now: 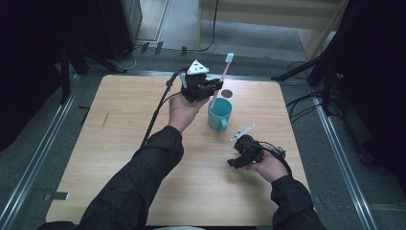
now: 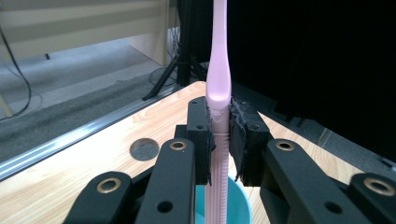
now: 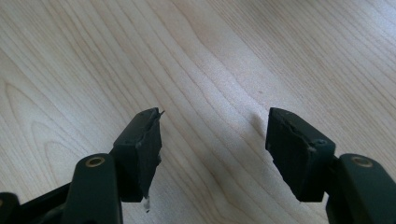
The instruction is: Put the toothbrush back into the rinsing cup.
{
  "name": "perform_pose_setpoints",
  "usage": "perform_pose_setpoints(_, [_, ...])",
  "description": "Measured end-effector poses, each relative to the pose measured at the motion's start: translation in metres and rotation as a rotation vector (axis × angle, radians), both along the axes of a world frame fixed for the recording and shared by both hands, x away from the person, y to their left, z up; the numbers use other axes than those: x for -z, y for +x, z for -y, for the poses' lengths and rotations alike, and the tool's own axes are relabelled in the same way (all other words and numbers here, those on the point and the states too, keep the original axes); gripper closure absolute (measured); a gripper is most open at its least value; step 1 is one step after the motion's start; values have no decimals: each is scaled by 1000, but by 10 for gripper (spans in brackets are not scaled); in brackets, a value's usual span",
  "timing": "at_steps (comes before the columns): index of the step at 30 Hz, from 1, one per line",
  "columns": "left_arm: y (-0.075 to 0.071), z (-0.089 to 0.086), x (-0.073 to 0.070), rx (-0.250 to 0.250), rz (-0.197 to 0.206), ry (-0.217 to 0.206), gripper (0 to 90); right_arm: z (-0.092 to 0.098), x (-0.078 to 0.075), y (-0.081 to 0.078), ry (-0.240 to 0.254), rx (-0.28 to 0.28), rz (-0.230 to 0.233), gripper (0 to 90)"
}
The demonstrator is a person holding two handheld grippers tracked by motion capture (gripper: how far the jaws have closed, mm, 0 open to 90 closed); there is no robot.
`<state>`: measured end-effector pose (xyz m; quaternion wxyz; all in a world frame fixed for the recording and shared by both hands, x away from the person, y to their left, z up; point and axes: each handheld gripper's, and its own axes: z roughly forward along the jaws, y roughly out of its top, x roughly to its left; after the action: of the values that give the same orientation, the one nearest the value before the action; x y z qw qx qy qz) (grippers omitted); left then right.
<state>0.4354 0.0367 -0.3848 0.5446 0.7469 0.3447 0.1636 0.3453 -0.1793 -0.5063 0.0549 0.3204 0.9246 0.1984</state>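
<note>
A pink toothbrush [image 1: 221, 79] stands nearly upright, head up, with my left gripper [image 1: 210, 89] shut on its handle. Its lower end dips into a teal mug [image 1: 219, 114] on the wooden table [image 1: 119, 143]. In the left gripper view both pads squeeze the toothbrush [image 2: 218, 84] and the mug's rim [image 2: 238, 205] lies just below them. My right gripper [image 1: 238, 159] hovers low over the table near the front right, its jaws wide apart. The right gripper view shows nothing between its fingers [image 3: 142, 149], just bare wood under the gripper [image 3: 212, 151].
A dark round hole [image 1: 226, 93] sits in the tabletop just behind the mug. Metal rails run along both sides of the table. Black stands and cables occupy the floor beyond the far edge and to the right.
</note>
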Motion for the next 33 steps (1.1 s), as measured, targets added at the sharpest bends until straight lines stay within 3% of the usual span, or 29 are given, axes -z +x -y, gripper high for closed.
perform_pose_setpoints(12, [11,13,13,-3,-17,11,787,0,0,0,3,-9,-3,359])
perform_pose_setpoints(27, [15,23,29,1,-29,58,787,-1,1,1,-4,-22,-4,360])
perform_pose_setpoints(33, [16,24,37,9,-53,73,787,-2,2,1,-6,-25,-4,359])
